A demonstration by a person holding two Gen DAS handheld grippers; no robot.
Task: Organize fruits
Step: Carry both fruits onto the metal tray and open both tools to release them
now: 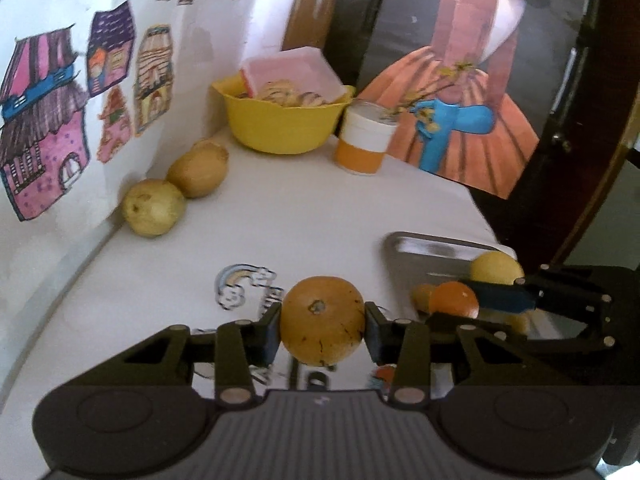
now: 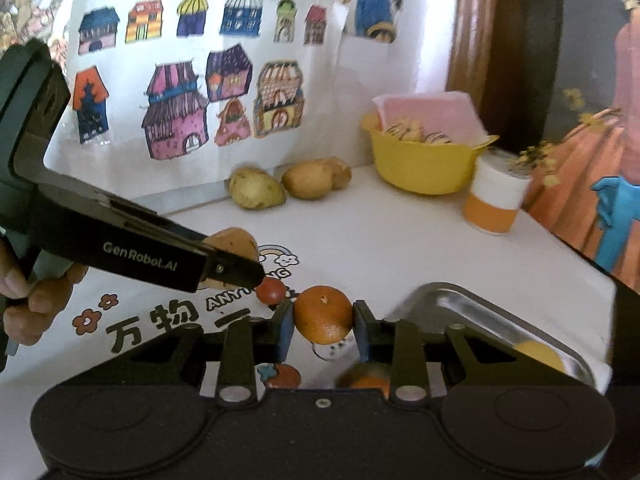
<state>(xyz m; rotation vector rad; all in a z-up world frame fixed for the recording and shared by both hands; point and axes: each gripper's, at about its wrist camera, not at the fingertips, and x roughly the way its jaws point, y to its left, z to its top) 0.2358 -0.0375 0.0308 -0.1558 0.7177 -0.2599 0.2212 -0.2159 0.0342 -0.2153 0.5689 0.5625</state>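
My left gripper (image 1: 322, 322) is shut on a yellow-orange spotted orange (image 1: 320, 312), held above the white tabletop. In the right wrist view the left gripper (image 2: 234, 258) comes in from the left with that fruit (image 2: 236, 242) between its fingers. My right gripper (image 2: 323, 322) is shut on a small bright orange (image 2: 323, 316), just left of a metal tray (image 2: 472, 308). From the left wrist view the right gripper (image 1: 464, 305) holds the small orange (image 1: 456, 299) at the tray's (image 1: 424, 246) near edge. A yellow fruit (image 1: 496, 267) lies in the tray.
Three brownish-green fruits (image 1: 154, 208) sit against the wall with house drawings. A yellow bowl (image 1: 280, 126) with a pink lid and an orange-and-white cup (image 1: 365, 142) stand at the back. A small red round thing (image 2: 271, 290) and another orange (image 2: 368, 382) lie below my right gripper.
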